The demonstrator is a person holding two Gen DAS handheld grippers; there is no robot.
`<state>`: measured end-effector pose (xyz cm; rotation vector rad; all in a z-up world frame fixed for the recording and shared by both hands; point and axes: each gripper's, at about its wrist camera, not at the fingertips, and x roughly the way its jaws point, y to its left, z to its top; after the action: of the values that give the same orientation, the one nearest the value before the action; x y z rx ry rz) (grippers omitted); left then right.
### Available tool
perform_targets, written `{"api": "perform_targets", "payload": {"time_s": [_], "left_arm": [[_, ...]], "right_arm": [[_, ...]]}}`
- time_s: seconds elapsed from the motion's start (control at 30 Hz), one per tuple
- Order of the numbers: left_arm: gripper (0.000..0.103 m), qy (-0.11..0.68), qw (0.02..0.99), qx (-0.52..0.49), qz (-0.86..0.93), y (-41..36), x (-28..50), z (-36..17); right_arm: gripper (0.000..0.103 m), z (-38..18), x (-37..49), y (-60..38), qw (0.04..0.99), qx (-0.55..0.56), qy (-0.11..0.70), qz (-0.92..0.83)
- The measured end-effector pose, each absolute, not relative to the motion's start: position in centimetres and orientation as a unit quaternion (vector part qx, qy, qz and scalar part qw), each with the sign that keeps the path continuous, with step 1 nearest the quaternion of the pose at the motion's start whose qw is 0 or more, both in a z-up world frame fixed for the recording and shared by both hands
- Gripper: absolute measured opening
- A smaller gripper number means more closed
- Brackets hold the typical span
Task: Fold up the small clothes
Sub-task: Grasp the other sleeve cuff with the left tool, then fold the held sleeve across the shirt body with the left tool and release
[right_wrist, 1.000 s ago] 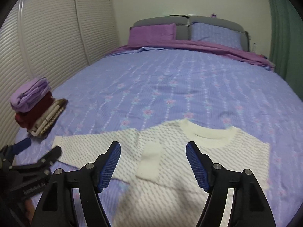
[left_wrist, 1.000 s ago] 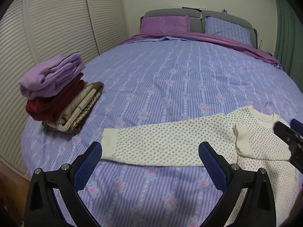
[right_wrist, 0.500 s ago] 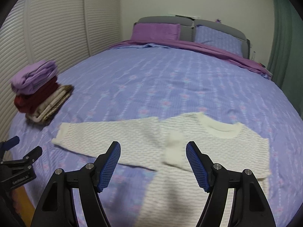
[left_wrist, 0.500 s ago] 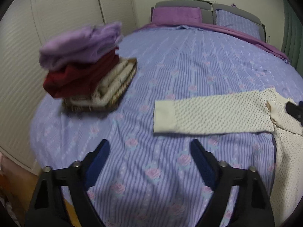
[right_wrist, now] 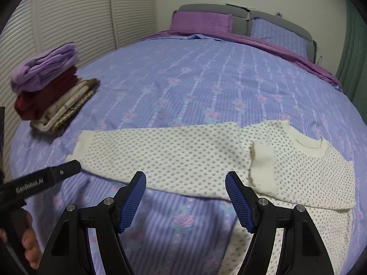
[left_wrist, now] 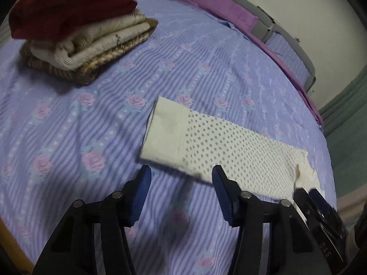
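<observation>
A cream dotted long-sleeve top [right_wrist: 286, 160] lies flat on the bed. Its right sleeve is folded across the chest, cuff [right_wrist: 262, 167] up. Its left sleeve [right_wrist: 160, 155] stretches out to the left, and it also shows in the left wrist view [left_wrist: 229, 151] with its plain cuff [left_wrist: 165, 135]. My left gripper [left_wrist: 181, 178] is open, just short of that cuff's near edge. My right gripper [right_wrist: 185, 183] is open, hovering over the sleeve's near edge by the body. Neither holds anything.
A stack of folded clothes [right_wrist: 50, 91], lilac on dark red on beige knit, sits at the bed's left side and in the left wrist view [left_wrist: 80, 23]. Pillows [right_wrist: 201, 20] and headboard are far back. Louvred wardrobe doors [right_wrist: 75, 13] stand left. The bed's wooden edge [left_wrist: 11, 247] is near left.
My left gripper has swung left and dropped close to the outstretched sleeve's cuff, narrowing a little. My right gripper has moved in lower toward the sleeve. The top has not moved.
</observation>
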<state>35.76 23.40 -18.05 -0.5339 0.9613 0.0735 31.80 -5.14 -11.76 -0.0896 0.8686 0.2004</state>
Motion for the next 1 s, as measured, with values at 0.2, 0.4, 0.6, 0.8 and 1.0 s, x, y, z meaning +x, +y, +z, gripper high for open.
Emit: {"api": "perform_targets", "payload": {"time_s": [0.2, 0.4, 0.6, 0.8, 1.0], "left_arm": [[0.042, 0.455, 0.838, -0.296, 0.055, 23.3, 37.2, -19.8], [0.01, 0.436, 0.862, -0.251, 0.061, 21.9, 37.6, -17.2], [0.01, 0.347, 0.93, -0.121, 0.005, 14.9, 37.0, -8.0], [0.01, 0.299, 0.947, -0.045, -0.11, 4.3, 37.5, -1.0], [0.01, 0.308, 0.936, 0.016, -0.171, -7.5, 39.4, -0.8]], "right_arm": [[0.073, -11.8, 32.6, -7.7, 0.902, -0.027, 0.425, 0.076], [0.073, -10.7, 32.5, -11.3, 0.907, -0.023, 0.417, 0.05], [0.073, -8.7, 31.5, -16.4, 0.916, -0.015, 0.399, 0.026], [0.073, -6.5, 29.9, -23.2, 0.926, 0.014, 0.377, -0.009], [0.073, -5.6, 28.4, -31.3, 0.929, 0.042, 0.364, -0.063]]}}
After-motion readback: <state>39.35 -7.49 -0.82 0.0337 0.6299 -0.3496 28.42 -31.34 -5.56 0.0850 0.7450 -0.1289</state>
